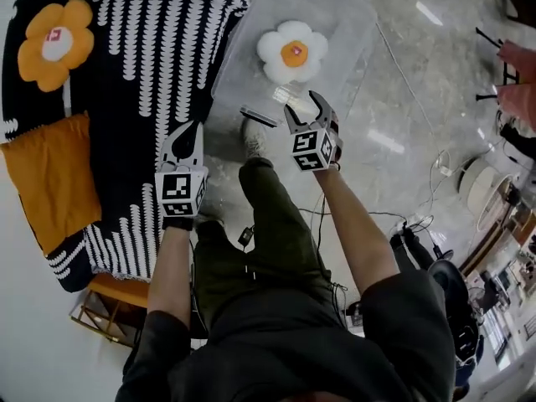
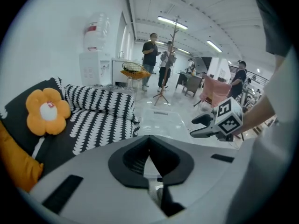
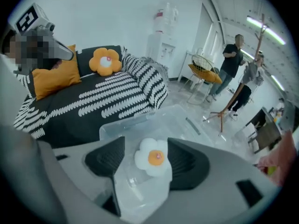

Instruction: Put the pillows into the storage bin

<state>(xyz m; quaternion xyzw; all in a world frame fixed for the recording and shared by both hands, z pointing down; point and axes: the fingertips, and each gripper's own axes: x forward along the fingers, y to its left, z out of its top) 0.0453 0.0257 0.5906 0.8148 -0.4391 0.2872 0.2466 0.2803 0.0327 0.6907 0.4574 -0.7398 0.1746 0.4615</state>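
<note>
Three pillows are in sight. At the far left of the head view, an orange flower-shaped plush pillow with a white centre [image 1: 54, 44] lies on a black sofa cover with white leaf-pattern stripes [image 1: 159, 74]. Below it a plain orange square pillow [image 1: 50, 174] lies on the same cover, at its left edge.

Just right of that cover's edge, the left gripper [image 1: 186, 132] hangs in the air over the pale marble floor [image 1: 402, 99], pointing down and forward, its marker cube [image 1: 180, 193] facing the camera. In the left gripper view its dark pads [image 2: 135, 164] meet at the tips with nothing between them, so the claw is closed and empty.

Between the two arms are the person's dark green trouser leg [image 1: 276, 224] and a shoe [image 1: 254, 141] on the floor.

Further right, the clear plastic rectangular storage bin [image 1: 230, 74] stands on the floor just beside the sofa. A white flower-shaped plush pillow with an orange centre [image 1: 291, 50] lies flat on its bottom.

The right gripper [image 1: 303, 105] hovers above the bin's near rim, aimed steeply down. In the right gripper view its jaws stand apart. The white pillow shows through the gap, well below them and untouched, so this claw is open and empty.

Cables [image 1: 419, 220] trail on the floor at the right.
</note>
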